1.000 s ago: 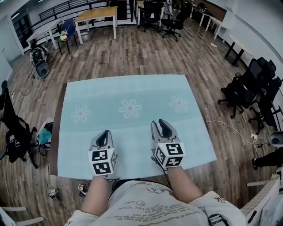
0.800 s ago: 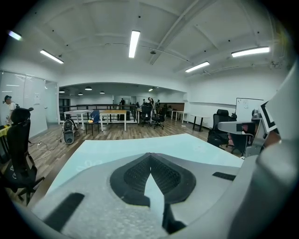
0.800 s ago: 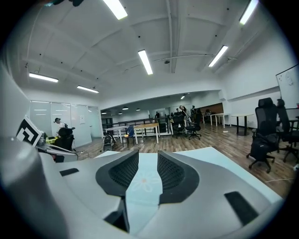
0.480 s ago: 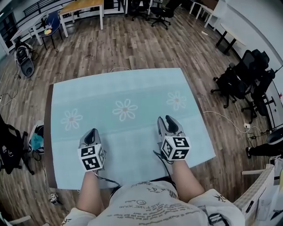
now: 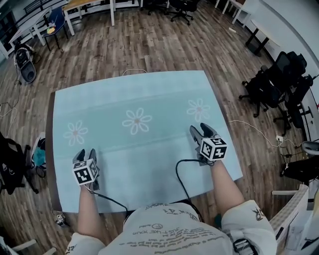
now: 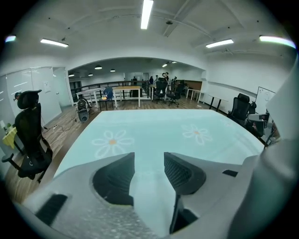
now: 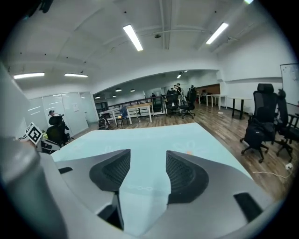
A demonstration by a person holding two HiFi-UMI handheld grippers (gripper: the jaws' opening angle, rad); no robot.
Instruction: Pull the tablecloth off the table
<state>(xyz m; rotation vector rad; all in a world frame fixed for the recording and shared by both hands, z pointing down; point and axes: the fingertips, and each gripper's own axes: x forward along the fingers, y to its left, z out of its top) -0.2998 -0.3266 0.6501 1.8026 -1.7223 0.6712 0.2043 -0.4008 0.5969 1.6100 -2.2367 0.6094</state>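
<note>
A light blue tablecloth [image 5: 149,144] with white daisies covers the whole table and lies flat. My left gripper [image 5: 85,155] hovers low over its near left part, close to the left edge. My right gripper [image 5: 200,131] is over the near right part, beside the right-hand daisy. Both sets of jaws are opening. In the left gripper view the left gripper [image 6: 149,161] has only the flat tablecloth [image 6: 154,128] showing through the gap, nothing pinched. The right gripper [image 7: 148,163] likewise stands apart over the cloth [image 7: 154,135].
The table's brown edge [image 5: 50,149] shows along the left. A black cable [image 5: 180,182] trails from the right gripper over the cloth's near edge. Office chairs [image 5: 271,84] stand to the right, a dark chair with bags [image 5: 12,164] to the left, wooden tables [image 5: 89,5] at the back.
Both grippers have moved apart from the near middle: the left one out toward the left edge, the right one toward the right side. Their jaws stand wider than before.
</note>
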